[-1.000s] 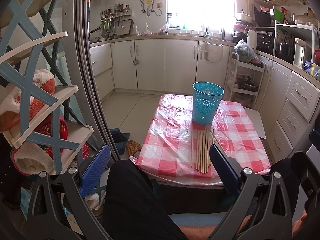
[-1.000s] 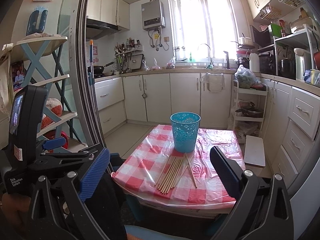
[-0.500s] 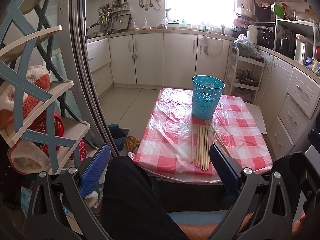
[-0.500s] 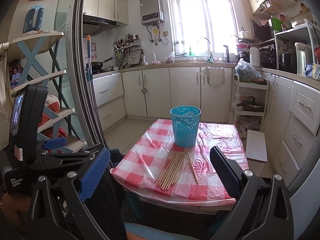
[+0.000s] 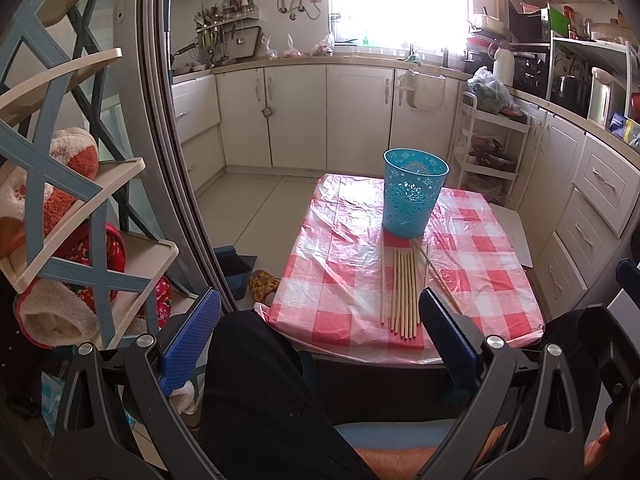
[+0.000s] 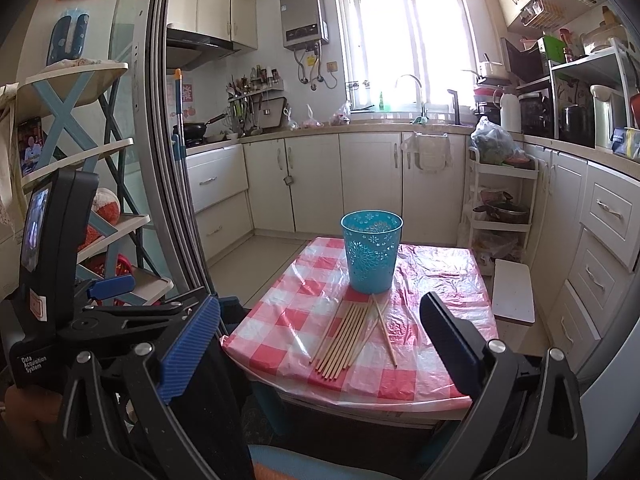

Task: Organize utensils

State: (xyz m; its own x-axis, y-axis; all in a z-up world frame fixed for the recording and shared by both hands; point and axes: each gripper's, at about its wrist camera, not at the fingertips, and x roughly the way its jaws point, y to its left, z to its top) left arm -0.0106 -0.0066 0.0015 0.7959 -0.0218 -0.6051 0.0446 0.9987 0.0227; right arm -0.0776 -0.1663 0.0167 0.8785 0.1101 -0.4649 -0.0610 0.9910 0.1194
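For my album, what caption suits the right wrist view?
Open right gripper faces wooden chopsticks lying before a blue basket on a checked table.

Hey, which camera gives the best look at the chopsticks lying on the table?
The left wrist view: the chopsticks lie lengthwise, seen from above, so each stick separates, with one crossing at the right. The right wrist view shows the same chopsticks lower and angled, bunched closer, in front of the blue basket.
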